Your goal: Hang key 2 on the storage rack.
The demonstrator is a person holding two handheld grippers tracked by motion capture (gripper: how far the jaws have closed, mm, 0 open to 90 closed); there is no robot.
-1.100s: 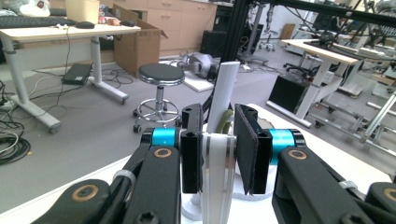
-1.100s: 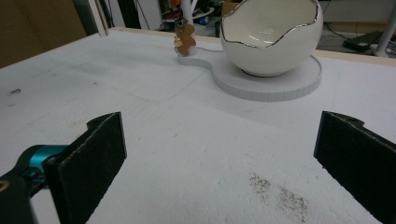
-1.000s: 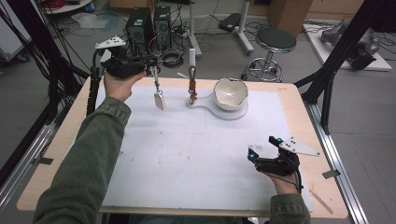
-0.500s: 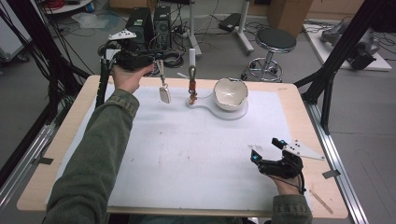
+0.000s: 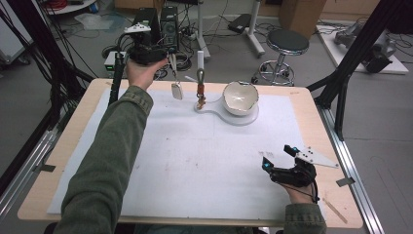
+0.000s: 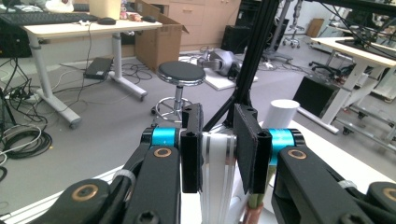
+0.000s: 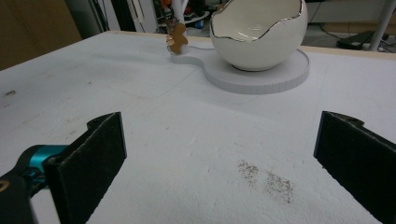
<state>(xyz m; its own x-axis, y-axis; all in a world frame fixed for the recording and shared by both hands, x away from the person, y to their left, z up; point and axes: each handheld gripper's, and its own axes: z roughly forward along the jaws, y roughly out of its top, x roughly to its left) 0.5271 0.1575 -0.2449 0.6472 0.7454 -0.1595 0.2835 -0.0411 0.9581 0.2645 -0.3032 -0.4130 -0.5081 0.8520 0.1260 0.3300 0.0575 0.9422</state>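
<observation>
My left gripper (image 5: 170, 57) is raised over the table's far edge, shut on the handle of a white spoon (image 5: 176, 90) that hangs bowl-down. In the left gripper view the jaws (image 6: 218, 140) clamp that white handle (image 6: 215, 172). Just right of the spoon stands a white post (image 5: 199, 57) with a brown-and-gold piece (image 5: 200, 95) hanging on it. A white eggshell-shaped bowl (image 5: 240, 97) with a gold rim sits beside it on the same white base (image 5: 221, 117). My right gripper (image 5: 278, 157) rests open near the table's front right, facing the bowl (image 7: 259, 35), with nothing between its pads (image 7: 219, 128).
A white mat (image 5: 195, 161) covers most of the wooden table (image 5: 311, 102). A faint dark smudge (image 7: 266, 179) marks the mat ahead of the right gripper. A stool (image 5: 287, 44), computer towers (image 5: 163, 19) and cables stand on the floor beyond the far edge.
My left gripper has carried the spoon up and to the right, nearer the post. The right gripper has barely shifted.
</observation>
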